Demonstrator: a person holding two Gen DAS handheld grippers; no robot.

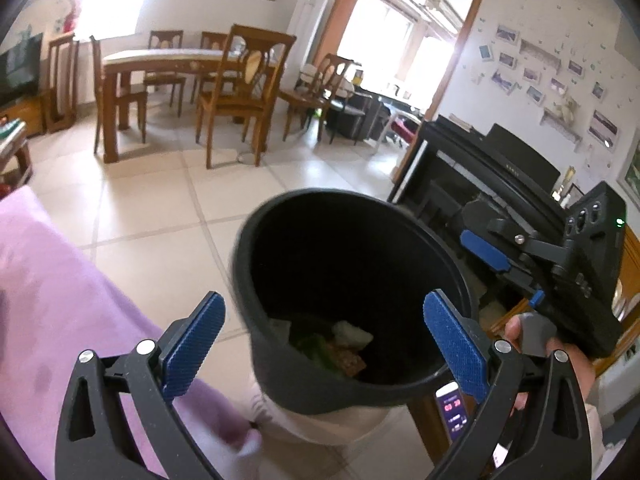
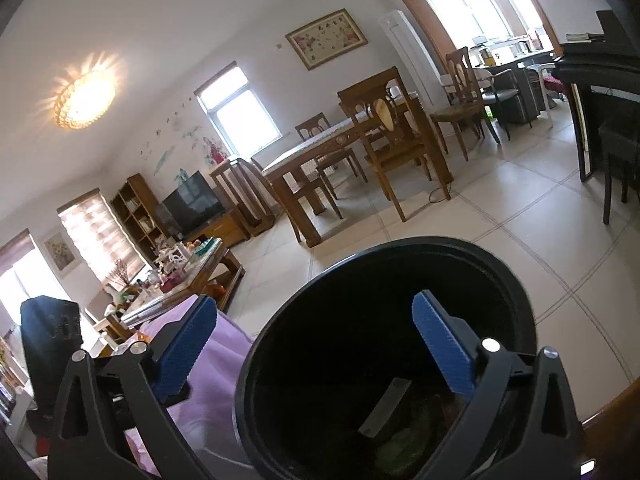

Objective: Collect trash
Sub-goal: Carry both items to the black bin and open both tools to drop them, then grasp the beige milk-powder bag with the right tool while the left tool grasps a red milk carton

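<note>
Left wrist view is showing the left gripper and right gripper, both with jaws apart and empty, flanking the bin at centre, scraps lying toward 6 o'clock; probably light, rigid, best taken by its rim.

Left gripper: black plastic linkage arms with silver pivot screws and blue ridged finger pads. Right gripper: identical black frame, silver screws, blue textured pads. At lower right of the left view, a bare-skinned hand grips a grey handle.
</note>
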